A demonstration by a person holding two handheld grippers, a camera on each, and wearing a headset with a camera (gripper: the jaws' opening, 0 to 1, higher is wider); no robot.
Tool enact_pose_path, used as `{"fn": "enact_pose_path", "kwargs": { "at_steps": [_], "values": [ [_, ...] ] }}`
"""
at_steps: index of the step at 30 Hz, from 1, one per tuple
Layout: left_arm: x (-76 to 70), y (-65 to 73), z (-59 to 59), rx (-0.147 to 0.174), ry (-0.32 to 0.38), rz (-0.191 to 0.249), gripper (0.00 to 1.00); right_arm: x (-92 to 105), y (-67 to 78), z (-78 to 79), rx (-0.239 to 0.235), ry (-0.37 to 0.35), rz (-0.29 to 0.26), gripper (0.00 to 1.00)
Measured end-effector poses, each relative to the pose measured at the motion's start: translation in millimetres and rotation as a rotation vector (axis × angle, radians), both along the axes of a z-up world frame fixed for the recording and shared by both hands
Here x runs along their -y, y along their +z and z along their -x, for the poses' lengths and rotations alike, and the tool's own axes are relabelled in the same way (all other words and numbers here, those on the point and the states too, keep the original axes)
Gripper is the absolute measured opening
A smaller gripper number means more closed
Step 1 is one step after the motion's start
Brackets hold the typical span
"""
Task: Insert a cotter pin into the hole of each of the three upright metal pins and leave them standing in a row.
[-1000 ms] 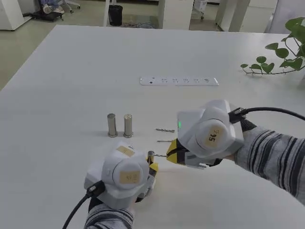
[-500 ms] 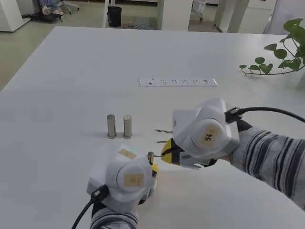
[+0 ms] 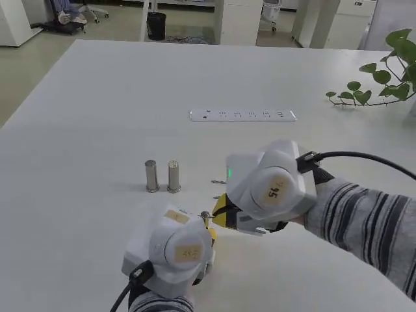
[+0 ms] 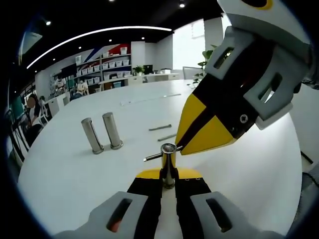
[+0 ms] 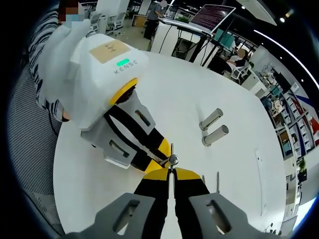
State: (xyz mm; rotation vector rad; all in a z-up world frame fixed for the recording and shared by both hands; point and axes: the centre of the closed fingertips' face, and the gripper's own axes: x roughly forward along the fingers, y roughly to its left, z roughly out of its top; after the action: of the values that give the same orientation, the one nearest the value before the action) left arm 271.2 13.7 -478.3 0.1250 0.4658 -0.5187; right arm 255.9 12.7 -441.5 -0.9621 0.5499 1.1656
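A broad white workbench [image 3: 97, 97] fills the foreground of an open-plan workshop, with shelving and desks behind. Near its front edge a short, bright steel pin [image 4: 168, 167] stands upright, clamped at its foot between the closed yellow-and-black jaws of the left gripper [image 4: 168, 183]. Across its head lies a thin grey wire cotter pin [image 4: 154, 156], its long axis level and at right angles to the steel pin. It runs straight along the line of the right gripper [image 5: 171, 175], whose jaws are pinched together on its near end. The right gripper comes in from the steel pin's right, tips just beside the head. The cotter pin's free tip shows on the left side, so it appears to be passing through the hole; how deep cannot be read. The coming move likely turns on holding that level line while pushing leftward. Farther back a second steel cylinder [image 3: 151, 176] and a third steel cylinder [image 3: 173, 176] stand side by side. A spare cotter pin [image 4: 160, 128] and a second spare cotter pin [image 4: 168, 137] lie flat between them and the grippers, with a white power strip [image 3: 244, 116] well beyond
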Motion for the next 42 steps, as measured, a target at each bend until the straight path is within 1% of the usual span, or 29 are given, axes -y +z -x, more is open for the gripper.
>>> {"fn": "enact_pose_path", "kwargs": {
  "at_steps": [5, 8, 12, 17, 23, 26, 28, 30, 31, 32, 34, 36, 37, 38, 39, 40, 42],
  "values": [
    [-0.3, 0.1, 0.3, 0.000, 0.018, 0.008, 0.05, -2.0, -0.8, -0.8, -0.004, -0.001, -0.004, 0.00],
    [-0.2, 0.0, 0.0, 0.000, 0.025, 0.002, 0.05, -2.5, -1.1, -1.3, -0.002, -0.004, -0.002, 0.00],
    [-0.5, -0.3, 0.0, -0.003, 0.035, 0.007, 0.05, -2.9, -1.1, -1.5, -0.002, -0.010, -0.005, 0.00],
    [-0.8, -0.4, 0.1, -0.005, 0.047, 0.009, 0.05, -3.6, -1.2, -1.7, -0.014, -0.028, -0.020, 0.00],
    [-1.0, -0.3, 0.2, -0.007, 0.053, 0.014, 0.05, -2.6, -1.7, -1.8, -0.017, -0.041, -0.038, 0.00],
    [-0.7, -0.5, 0.3, -0.005, 0.052, 0.008, 0.05, -1.6, -1.6, -2.4, -0.013, -0.051, -0.054, 0.00],
    [-0.5, -0.4, 0.4, 0.001, 0.048, 0.001, 0.05, 0.3, -2.2, -2.2, -0.025, -0.073, -0.068, 0.04],
    [-0.5, -0.3, 0.4, 0.003, 0.048, 0.004, 0.05, 5.1, -1.0, -5.6, -0.018, -0.113, -0.085, 0.08],
    [-0.6, -0.3, 0.4, 0.004, 0.047, 0.004, 0.05, 6.9, -0.8, -5.8, -0.025, -0.131, -0.096, 0.09],
    [-0.7, -0.2, 0.3, 0.006, 0.045, 0.003, 0.05, 9.5, -0.3, -6.2, -0.043, -0.174, -0.123, 0.10],
    [-0.4, -0.1, 0.2, 0.010, 0.037, 0.000, 0.05, 13.8, 0.5, -6.7, -0.075, -0.234, -0.167, 0.13],
    [0.3, 0.5, -0.3, 0.023, 0.011, -0.017, 0.05, 17.8, 2.1, -8.4, -0.088, -0.285, -0.205, 0.13],
    [-0.5, 0.5, -0.8, 0.030, -0.001, -0.035, 0.05, 20.5, 3.5, -8.9, -0.083, -0.296, -0.220, 0.14],
    [-0.7, 0.5, -0.8, 0.029, -0.002, -0.037, 0.05, 22.7, 5.1, -10.8, -0.067, -0.308, -0.230, 0.16],
    [-1.3, 0.9, -1.4, 0.026, 0.000, -0.032, 0.05, 26.2, 4.8, -10.3, -0.056, -0.311, -0.227, 0.19],
    [-2.6, 0.7, -2.6, 0.017, 0.001, -0.022, 0.05, 28.5, 4.3, -9.9, -0.056, -0.318, -0.227, 0.21],
    [-6.0, 0.9, -5.2, 0.014, 0.004, -0.021, 0.05, 34.1, 3.3, -9.8, -0.069, -0.354, -0.243, 0.22]
  ]
}}
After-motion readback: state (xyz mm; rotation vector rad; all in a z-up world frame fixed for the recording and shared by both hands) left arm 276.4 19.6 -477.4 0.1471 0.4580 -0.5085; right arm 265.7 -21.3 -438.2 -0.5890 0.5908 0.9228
